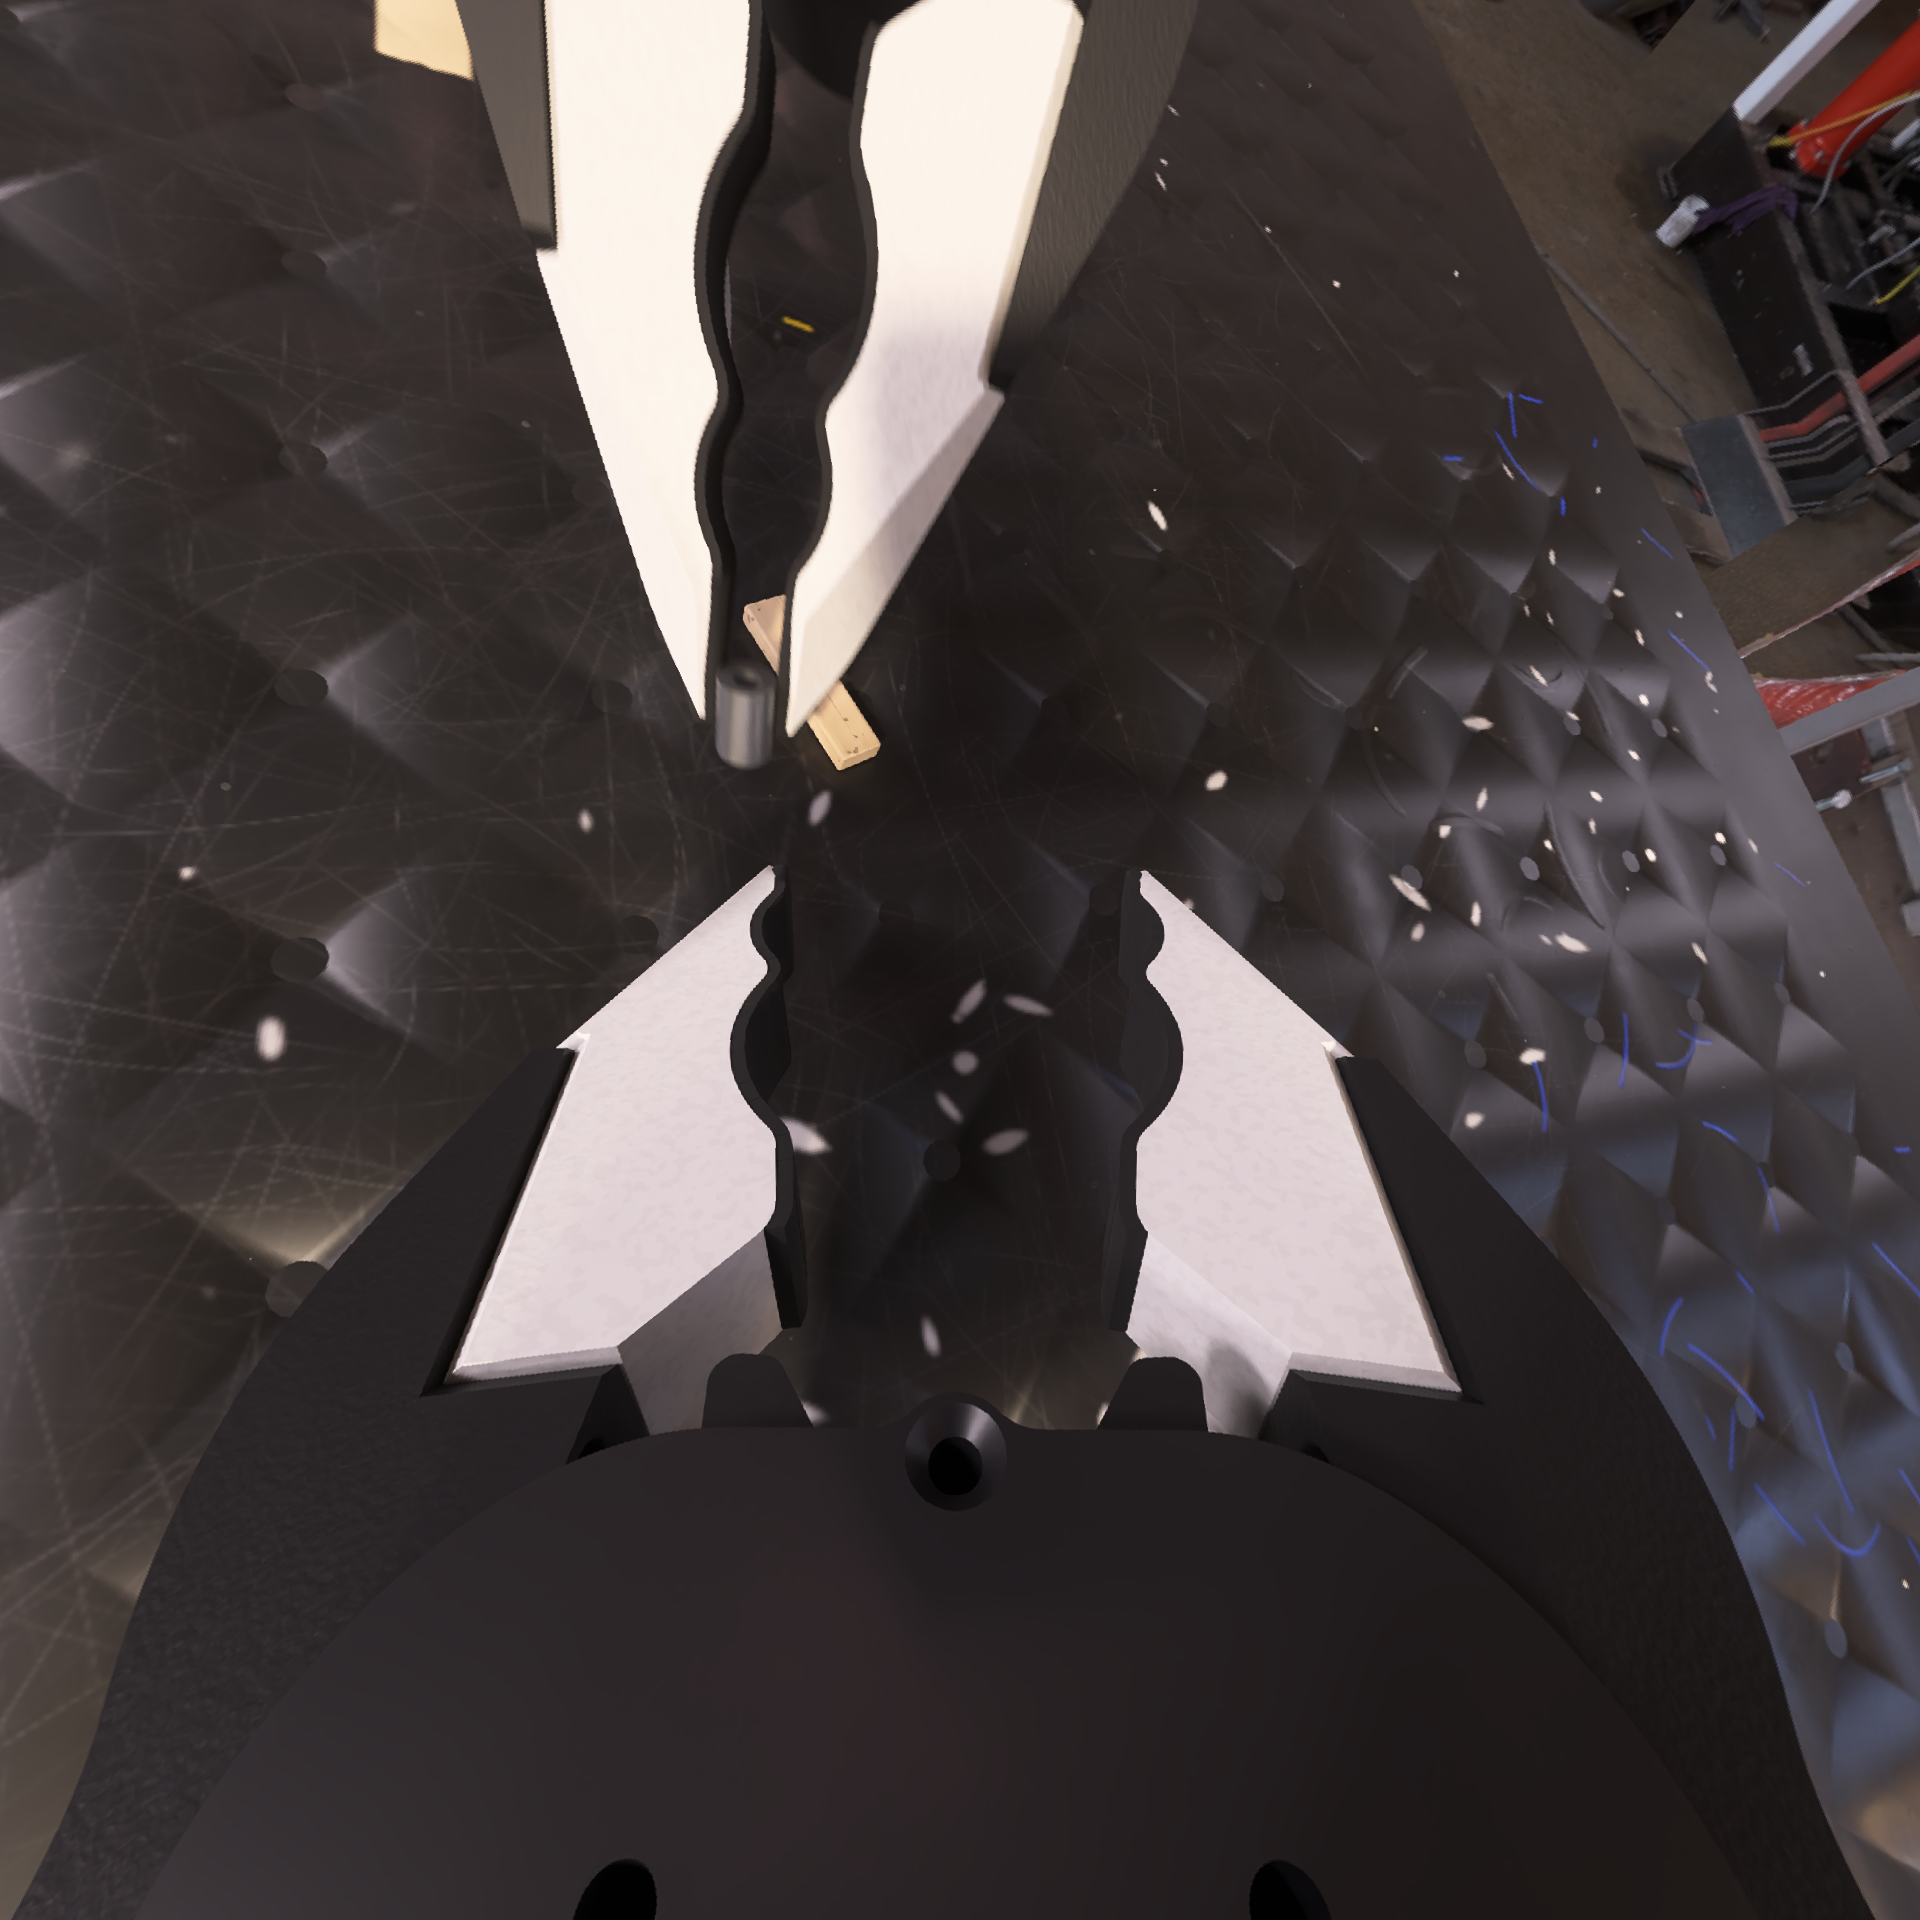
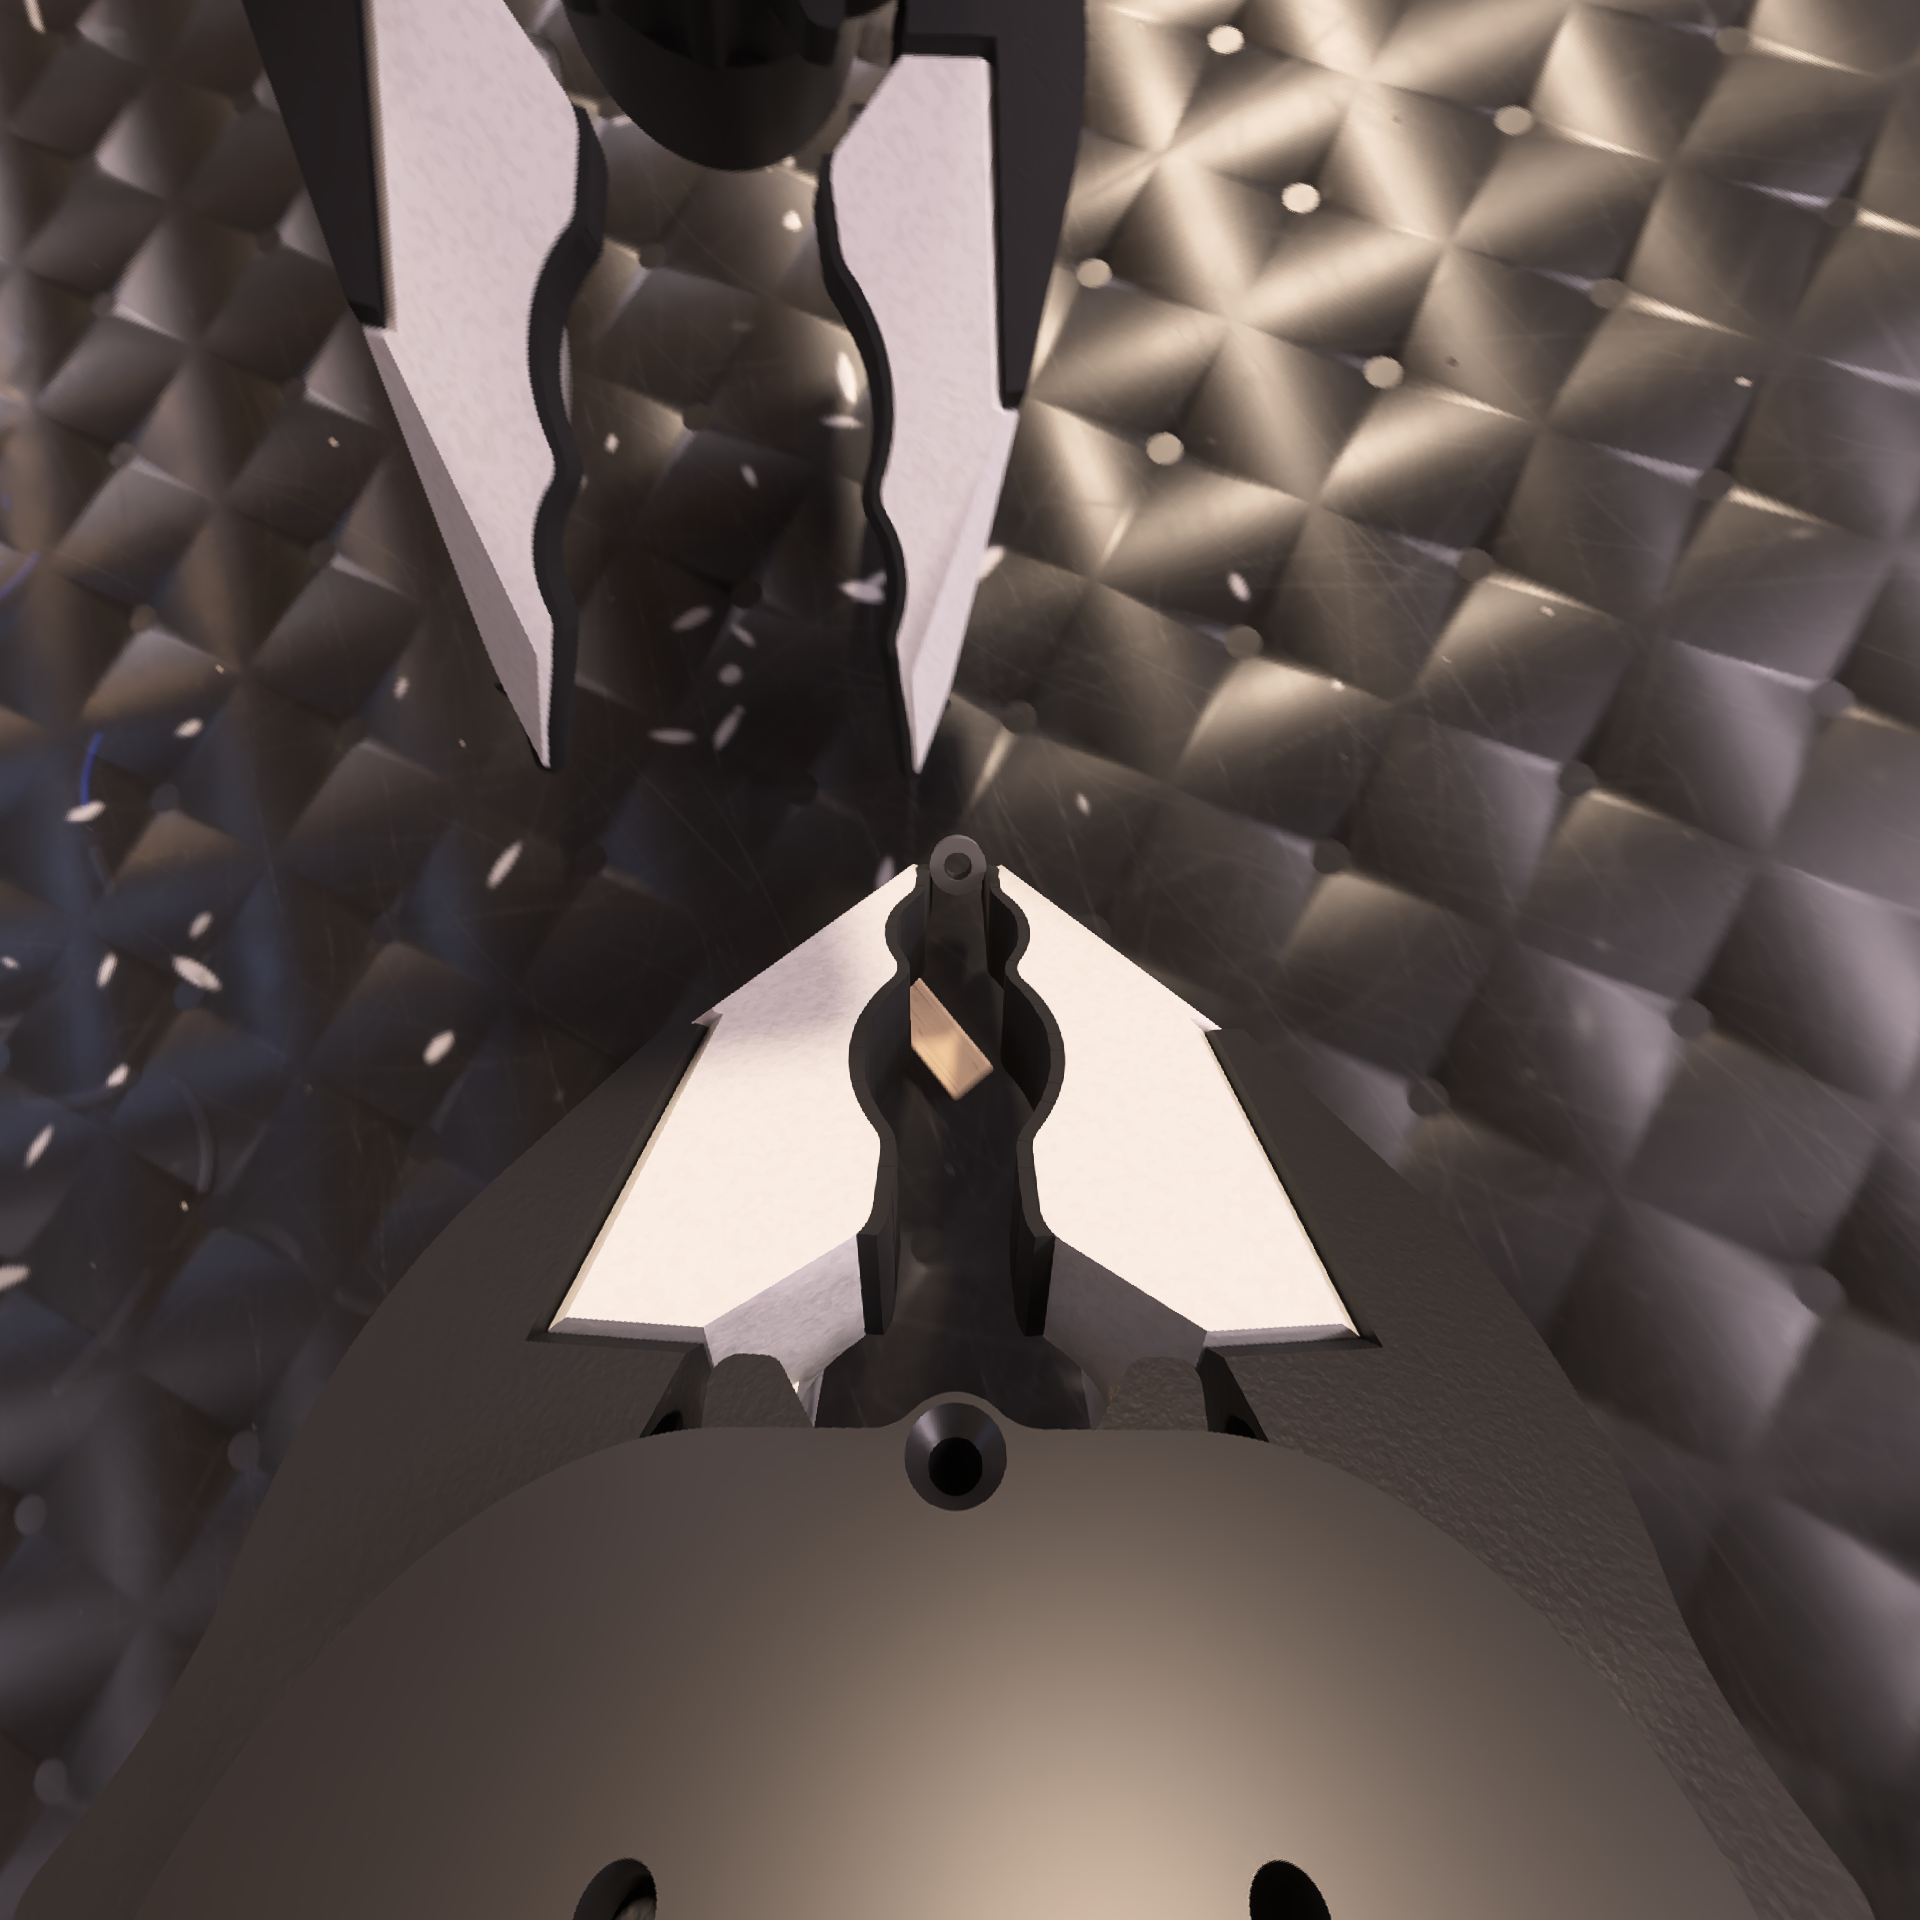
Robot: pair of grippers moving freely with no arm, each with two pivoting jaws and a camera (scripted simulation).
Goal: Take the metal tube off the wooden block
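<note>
We see the right gripper closed down on the metal tube; its two fingers are drawn in until only the tube's width separates the tips. The tube pokes out just past the fingertips, its open round end facing the right wrist camera. From the left wrist view the same gripper comes in from above, and the tube shows as a short grey cylinder pinched at the very tips, its lower end sticking out beyond them.

The wooden block lies on the surface behind the right gripper's fingertips, partly hidden by one finger. In the right wrist view we catch only a slanted tan piece of it through the gap between the fingers, behind the tips. We cannot tell whether the tube's lower end touches the block or stands clear of it.

The left gripper is open wide, fingers well apart, holding nothing. It faces the right gripper tip to tip, with the tube just beyond its fingertips and slightly to their left. In the right wrist view it hangs opposite, beyond the tube.

The surface is dark patterned metal, flecked with pale chips between the left gripper's fingers.
</note>
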